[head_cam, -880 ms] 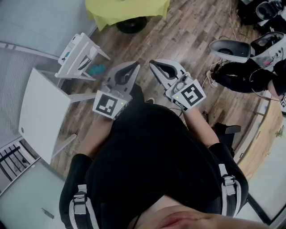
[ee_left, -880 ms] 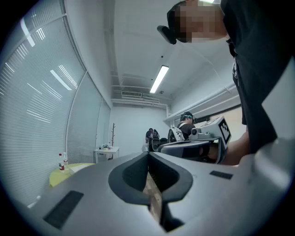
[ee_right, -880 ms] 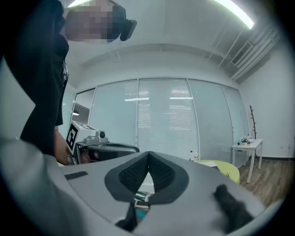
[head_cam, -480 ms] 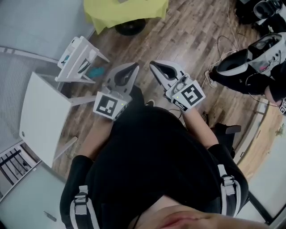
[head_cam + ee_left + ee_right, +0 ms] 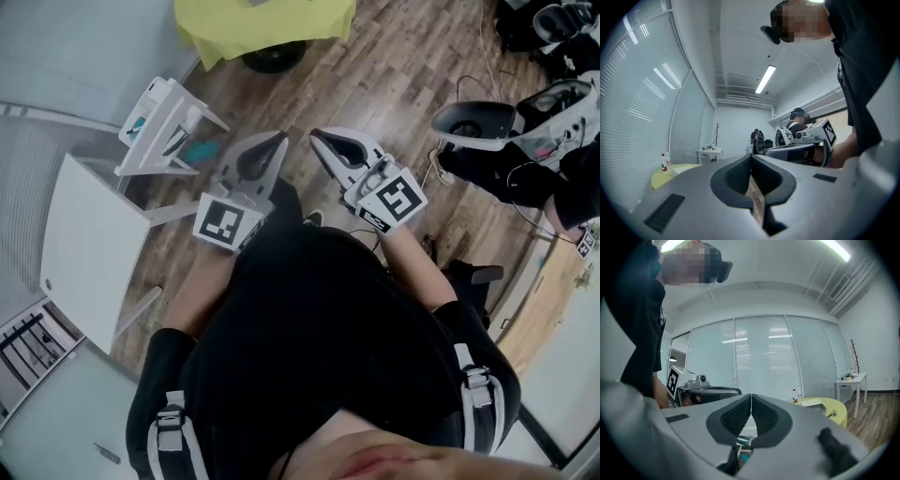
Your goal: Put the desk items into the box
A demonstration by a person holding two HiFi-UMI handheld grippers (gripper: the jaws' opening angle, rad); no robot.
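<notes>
**Grey tongs shut and empty, the work lies off to my left**

Grey and pressed together, my left tongs (image 5: 278, 141) and right tongs (image 5: 317, 137) are held out from my chest above the wooden floor (image 5: 394, 66). Each pair's own view shows the pads meeting with nothing between them.

Both pairs point forward, and their tips lean toward each other. Everything I might be after lies forward and to the left of them. A white frame (image 5: 164, 117) sits tilted there, which may be the box, though I cannot be sure at this angle. A teal thing (image 5: 202, 148) lies just beside it. The white counter (image 5: 84, 244) is nearer to me on the same side. My left tongs are the closer pair to all three, so I judge the first reach falls to them.

By count I have two tongs, one white frame, one teal thing, one white counter and one yellow-green table (image 5: 262, 23) farther ahead. I cannot name any other desk item.
</notes>
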